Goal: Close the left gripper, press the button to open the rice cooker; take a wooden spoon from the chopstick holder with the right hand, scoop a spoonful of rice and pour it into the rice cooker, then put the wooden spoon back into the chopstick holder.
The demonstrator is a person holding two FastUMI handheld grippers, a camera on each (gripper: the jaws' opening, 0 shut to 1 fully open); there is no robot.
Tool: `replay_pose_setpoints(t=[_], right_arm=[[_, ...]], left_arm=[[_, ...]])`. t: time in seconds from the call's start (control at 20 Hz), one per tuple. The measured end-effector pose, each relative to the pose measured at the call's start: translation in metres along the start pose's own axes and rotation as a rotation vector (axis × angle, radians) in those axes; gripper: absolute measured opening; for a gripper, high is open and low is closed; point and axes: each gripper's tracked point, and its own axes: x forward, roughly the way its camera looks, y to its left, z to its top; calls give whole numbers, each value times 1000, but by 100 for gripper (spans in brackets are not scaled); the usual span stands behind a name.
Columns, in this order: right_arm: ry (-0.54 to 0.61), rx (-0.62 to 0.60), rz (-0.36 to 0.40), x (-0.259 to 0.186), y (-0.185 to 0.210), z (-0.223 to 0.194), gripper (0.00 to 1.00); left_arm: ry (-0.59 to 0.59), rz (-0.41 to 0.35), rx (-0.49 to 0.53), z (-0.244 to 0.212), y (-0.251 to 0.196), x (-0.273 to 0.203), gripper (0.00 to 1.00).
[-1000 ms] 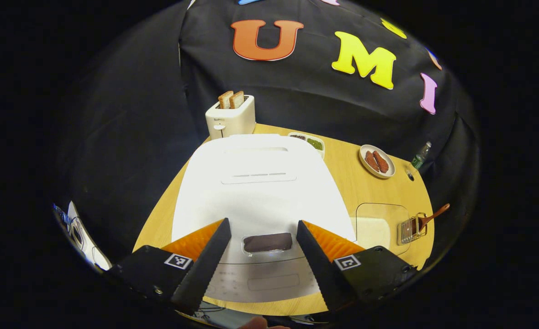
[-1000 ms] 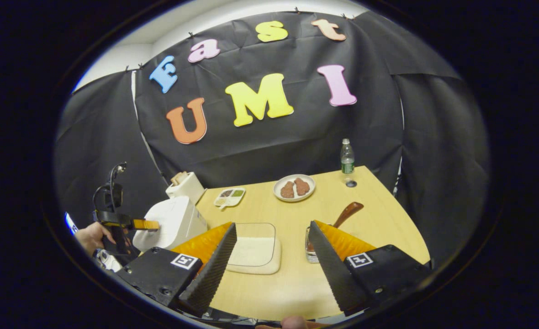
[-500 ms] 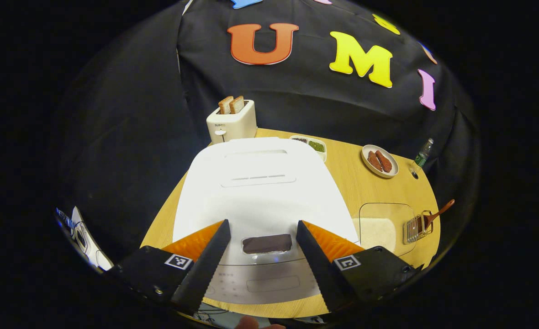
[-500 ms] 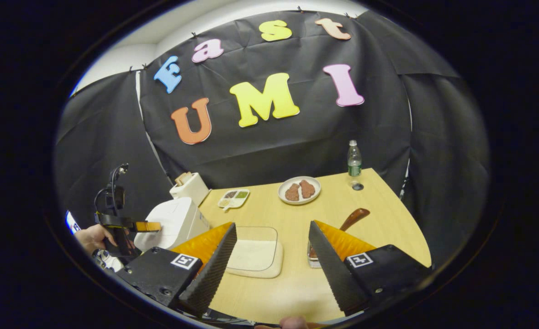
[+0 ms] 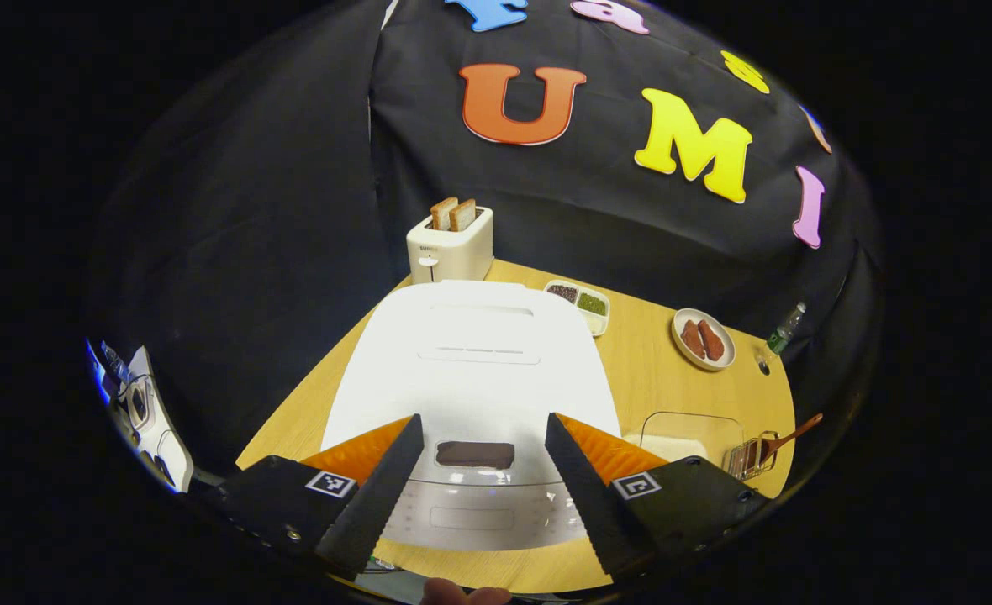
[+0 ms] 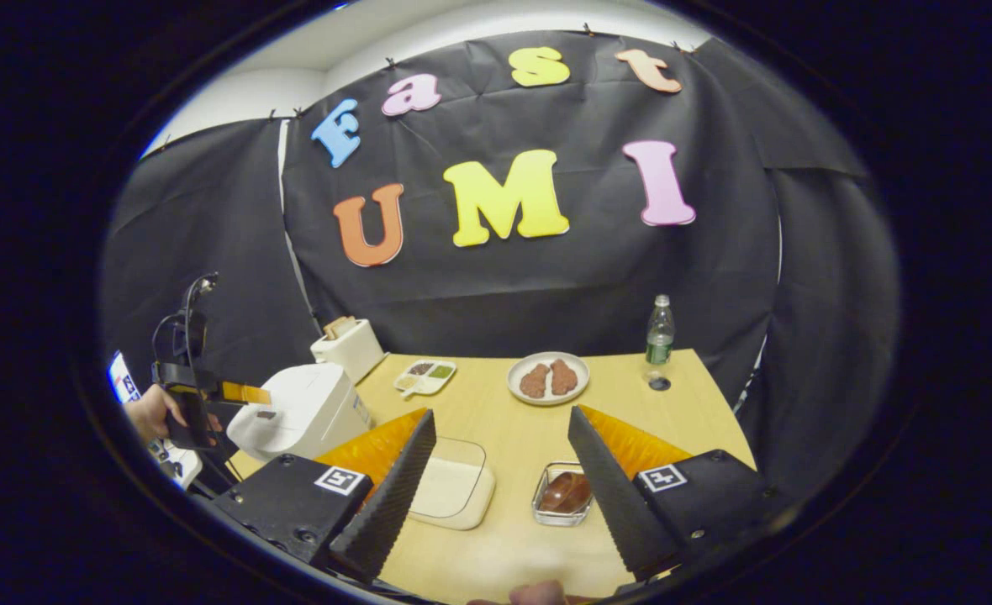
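Left tongs [image 5: 481,487] hover spread apart over the shut rice cooker [image 5: 475,361]; right tongs [image 6: 500,483] gape too, above the chopstick holder [image 6: 563,496].

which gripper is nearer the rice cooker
Left. The left gripper hangs open right above the rice cooker; the right gripper is off beside it, over the table.

wooden spoon [image 6: 565,491] handle hidden behind right fingers [image 6: 609,487].
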Motion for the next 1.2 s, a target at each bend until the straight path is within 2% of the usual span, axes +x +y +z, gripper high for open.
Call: replay_pose_setpoints(t=[0.25,0.6,0.8,0.9,1.05,1.2], right_arm=[[-81,-44,-42,-40,29,18,100],[-211,-65,-103,-125,79,38,99],[-273,-72,-143,-170,92,42,99],[-293,-78,-162,-191,98,40,99],[-320,-125,-217,-216,100,34,100],[-318,-117,-227,-235,117,24,99]], left_arm=[[-227,-55,29,43,-12,-80,95],[-526,-153,155,56,-35,-210,95],[-616,-231,192,39,-60,-262,95],[-623,-271,193,24,-71,-279,94],[-630,-289,182,5,-74,-294,94],[-648,-308,195,-15,-80,-306,94]])
